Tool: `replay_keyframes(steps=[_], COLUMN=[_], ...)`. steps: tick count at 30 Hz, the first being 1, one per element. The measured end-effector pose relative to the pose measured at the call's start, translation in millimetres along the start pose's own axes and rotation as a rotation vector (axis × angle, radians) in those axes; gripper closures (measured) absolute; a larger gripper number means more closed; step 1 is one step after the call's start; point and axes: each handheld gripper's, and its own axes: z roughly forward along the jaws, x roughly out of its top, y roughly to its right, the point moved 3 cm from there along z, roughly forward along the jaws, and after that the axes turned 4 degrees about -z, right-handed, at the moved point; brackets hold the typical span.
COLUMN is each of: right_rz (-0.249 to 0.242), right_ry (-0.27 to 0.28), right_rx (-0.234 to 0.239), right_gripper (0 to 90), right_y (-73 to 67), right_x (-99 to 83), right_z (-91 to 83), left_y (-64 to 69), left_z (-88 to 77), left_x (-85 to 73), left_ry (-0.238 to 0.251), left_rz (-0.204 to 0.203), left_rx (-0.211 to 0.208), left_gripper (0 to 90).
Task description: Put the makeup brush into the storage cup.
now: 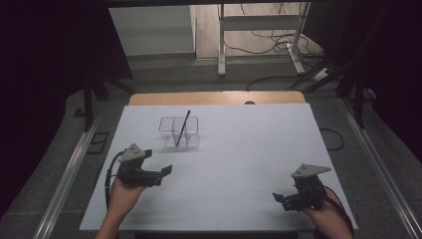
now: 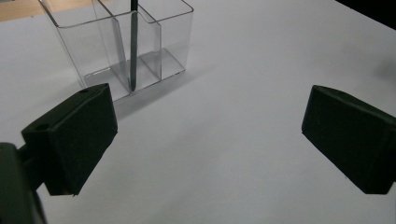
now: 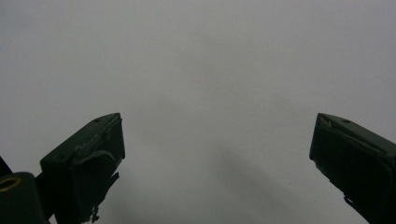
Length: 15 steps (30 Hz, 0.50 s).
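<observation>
A person stands at a white table point(image 1: 239, 164) and holds a two-jaw tool in each hand, both spread wide and pinching nothing. The left tool point(image 1: 161, 173) hovers low over the near left part of the table, its jaws aimed to the right and slightly away from the person. Just beyond it, a little ahead and to the right of its tips, stands a clear plastic organiser point(image 1: 179, 132) split into compartments, with bare table between it and the tool. A thin dark pen point(image 1: 183, 127) stands tilted in the organiser, its tip down at the floor of the box and its upper end leaning away over the far rim. In the left gripper view the organiser point(image 2: 154, 42) sits just past the left-hand jaw, and the pen point(image 2: 133, 51) rests against an inner divider. The right tool point(image 1: 279, 198) hangs near the right front corner of the table, well apart from the organiser, with its jaws pointing left over plain white surface. A broad stretch of bare table lies between the two tools. A strip of wood point(image 1: 214, 98) runs along the table's far edge, well beyond the organiser.
</observation>
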Motion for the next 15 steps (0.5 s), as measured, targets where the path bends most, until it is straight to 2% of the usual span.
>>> replay_keyframes(steps=[8,15], right_rz=[0.001,0.003], right_ry=[0.0,-0.001], right_rx=[0.0,0.003], right_gripper=[3.4,3.4], right_y=[0.1,0.6], right_x=[0.0,0.0], right_z=[0.0,-0.3], left_y=[1.7,-0.4], left_z=[-0.5,-10.3], left_x=[-3.7,-13.1], left_ry=[-0.009,-0.005], left_rz=[0.003,-0.012], left_rx=[0.004,0.012], left_gripper=[4.1,4.1])
